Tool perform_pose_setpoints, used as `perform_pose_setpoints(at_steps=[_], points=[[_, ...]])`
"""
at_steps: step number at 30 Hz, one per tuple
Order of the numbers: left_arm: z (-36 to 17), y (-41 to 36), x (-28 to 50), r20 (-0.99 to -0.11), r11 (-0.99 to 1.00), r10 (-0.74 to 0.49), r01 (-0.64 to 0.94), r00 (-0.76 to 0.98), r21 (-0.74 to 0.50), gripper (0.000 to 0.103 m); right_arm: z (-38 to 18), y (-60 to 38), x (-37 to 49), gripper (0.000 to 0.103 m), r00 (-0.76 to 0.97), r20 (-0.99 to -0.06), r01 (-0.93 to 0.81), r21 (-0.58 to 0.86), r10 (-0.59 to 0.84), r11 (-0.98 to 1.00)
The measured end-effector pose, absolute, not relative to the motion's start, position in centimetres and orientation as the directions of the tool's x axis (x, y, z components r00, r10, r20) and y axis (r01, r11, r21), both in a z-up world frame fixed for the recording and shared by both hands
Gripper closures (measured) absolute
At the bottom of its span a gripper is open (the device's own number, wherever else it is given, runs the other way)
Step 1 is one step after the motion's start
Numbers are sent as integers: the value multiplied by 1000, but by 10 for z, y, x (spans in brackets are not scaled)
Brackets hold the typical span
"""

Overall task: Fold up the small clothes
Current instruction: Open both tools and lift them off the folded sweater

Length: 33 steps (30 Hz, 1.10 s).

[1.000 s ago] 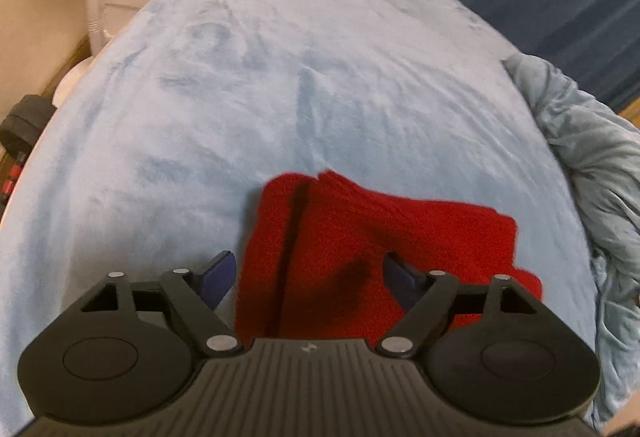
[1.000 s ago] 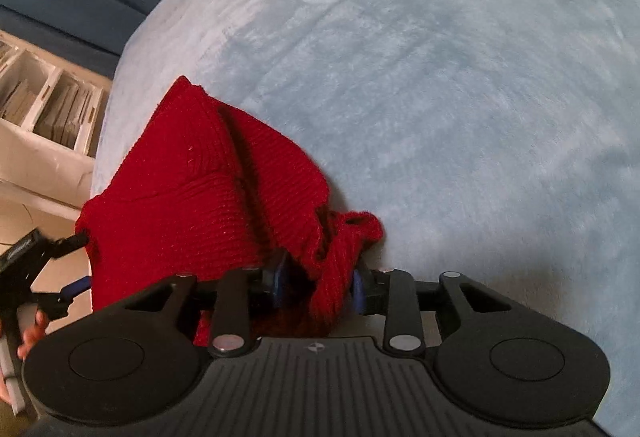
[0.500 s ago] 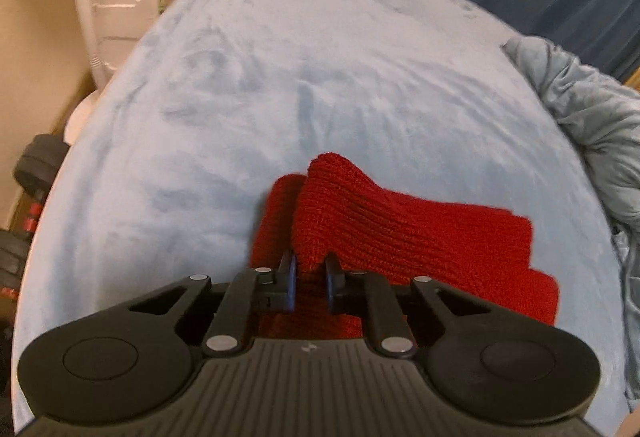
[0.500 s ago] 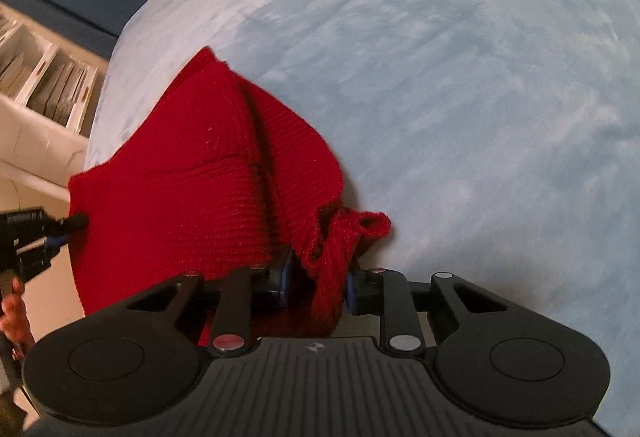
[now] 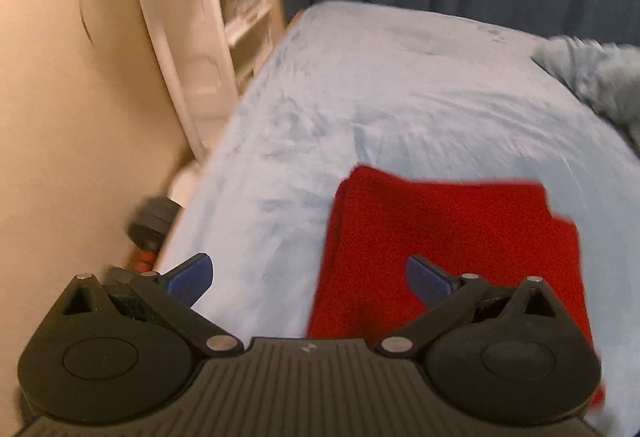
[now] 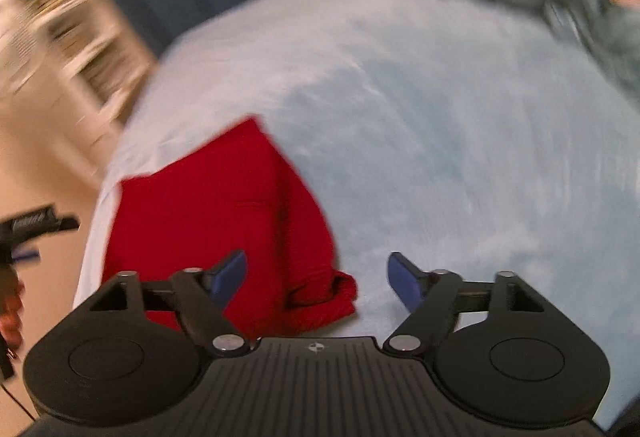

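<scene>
Red knit garment (image 5: 448, 245) folded, flat on bed blanket (image 5: 400, 93). Left tongs (image 5: 310, 277) and right tongs (image 6: 316, 277) opening, empty — lift straight clear, no snagging loose corner.

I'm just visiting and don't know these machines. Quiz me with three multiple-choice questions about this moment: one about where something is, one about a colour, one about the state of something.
1. Where does the knitted garment lie?
A. On the pale blue blanket
B. On the floor
C. On a white shelf

2. What colour is the garment?
A. Green
B. Red
C. Yellow

3. Is the garment gripped by a claw?
A. Yes, by both
B. Only by the left claw
C. No, neither presses on it

Answers:
1. A: the garment rests flat on the blanket.
2. B: it is red in both views.
3. C: the left claw and right claw are opening, pads clear of the cloth.
</scene>
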<state>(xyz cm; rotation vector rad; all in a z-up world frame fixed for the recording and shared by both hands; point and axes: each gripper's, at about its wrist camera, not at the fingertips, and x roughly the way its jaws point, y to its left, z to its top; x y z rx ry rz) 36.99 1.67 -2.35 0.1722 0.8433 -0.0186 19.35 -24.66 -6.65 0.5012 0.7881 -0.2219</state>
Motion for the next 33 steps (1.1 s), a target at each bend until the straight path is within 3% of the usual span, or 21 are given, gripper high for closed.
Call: perform_pose_setpoints(at_steps=[2, 5, 8, 13, 33], points=[[-9, 13, 319, -735, 981, 91, 65, 672, 182, 0, -47, -225, 180, 15, 717, -697, 291, 267, -24, 919], [1, 14, 264, -774, 992, 55, 54, 631, 115, 0, -27, -194, 157, 13, 746, -662, 239, 161, -75, 958], [6, 16, 222, -797, 998, 9, 45, 604, 46, 0, -20, -179, 137, 13, 750, -656, 234, 153, -78, 960], [9, 12, 170, -802, 997, -14, 72, 597, 37, 0, -14, -158, 96, 13, 754, -652, 209, 131, -74, 969], [20, 1, 124, -775, 993, -13, 96, 631, 61, 0, 1, -142, 53, 13, 768, -637, 164, 99, -65, 981]])
